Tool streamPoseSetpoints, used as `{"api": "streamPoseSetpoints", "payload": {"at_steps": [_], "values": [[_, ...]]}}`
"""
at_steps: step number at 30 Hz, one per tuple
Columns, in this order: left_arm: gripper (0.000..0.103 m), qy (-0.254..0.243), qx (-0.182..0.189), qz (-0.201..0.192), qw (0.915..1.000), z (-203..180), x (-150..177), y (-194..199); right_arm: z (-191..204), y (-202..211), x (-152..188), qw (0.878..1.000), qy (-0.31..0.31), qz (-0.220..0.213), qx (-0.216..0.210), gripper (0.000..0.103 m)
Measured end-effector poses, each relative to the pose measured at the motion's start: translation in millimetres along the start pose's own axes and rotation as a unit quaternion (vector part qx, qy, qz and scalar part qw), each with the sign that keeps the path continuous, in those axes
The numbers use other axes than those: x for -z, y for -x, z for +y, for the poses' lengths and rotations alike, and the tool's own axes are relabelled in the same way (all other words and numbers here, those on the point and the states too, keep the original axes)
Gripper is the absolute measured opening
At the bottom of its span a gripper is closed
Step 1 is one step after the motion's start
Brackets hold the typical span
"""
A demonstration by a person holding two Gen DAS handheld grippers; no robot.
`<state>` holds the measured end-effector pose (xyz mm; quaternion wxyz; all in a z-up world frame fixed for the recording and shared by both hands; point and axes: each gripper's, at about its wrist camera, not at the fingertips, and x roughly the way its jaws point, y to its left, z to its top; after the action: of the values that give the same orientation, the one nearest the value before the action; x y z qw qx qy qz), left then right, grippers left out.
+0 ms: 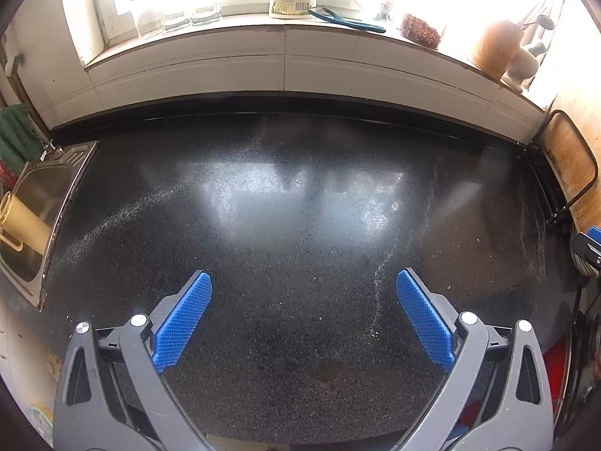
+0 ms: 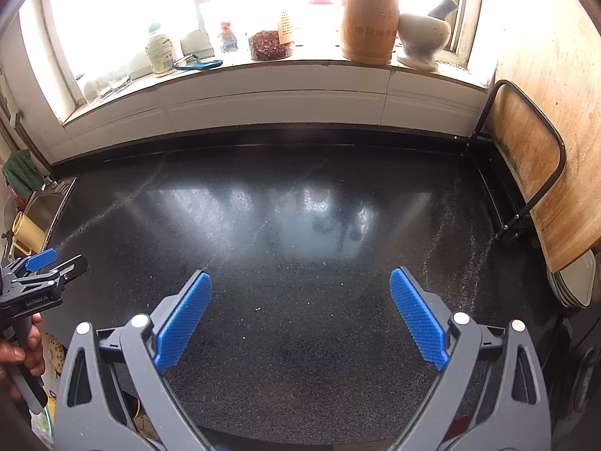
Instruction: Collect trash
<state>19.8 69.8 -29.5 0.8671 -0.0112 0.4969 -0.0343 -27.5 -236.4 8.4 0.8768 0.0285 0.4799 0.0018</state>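
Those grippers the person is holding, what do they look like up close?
Each gripper, left gripper and right gripper, has grey plastic arms with triangular cut-outs and silver pivot bolts. The fingers carry blue pads with a fine cross-hatched texture. The right wrist view shows the left tool's black body with small white "GenRobot.AI" lettering.

We count two grippers (image 1: 304, 282) (image 2: 300, 282), one bottle (image 2: 160, 52), one peeler (image 2: 199, 63), one mortar (image 2: 422, 43), one wooden holder (image 2: 370, 24).
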Motion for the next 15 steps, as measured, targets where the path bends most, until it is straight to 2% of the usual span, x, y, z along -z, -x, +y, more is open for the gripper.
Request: {"api": "streamPoseSetpoints", "payload": {"at_steps": [15], "values": [[0.096,0.001,0.001,-0.001,1.0,4.5,1.5,2.1,2.9,-0.9,-0.3,1.0,0.003,0.002,-0.002,0.093]]}}
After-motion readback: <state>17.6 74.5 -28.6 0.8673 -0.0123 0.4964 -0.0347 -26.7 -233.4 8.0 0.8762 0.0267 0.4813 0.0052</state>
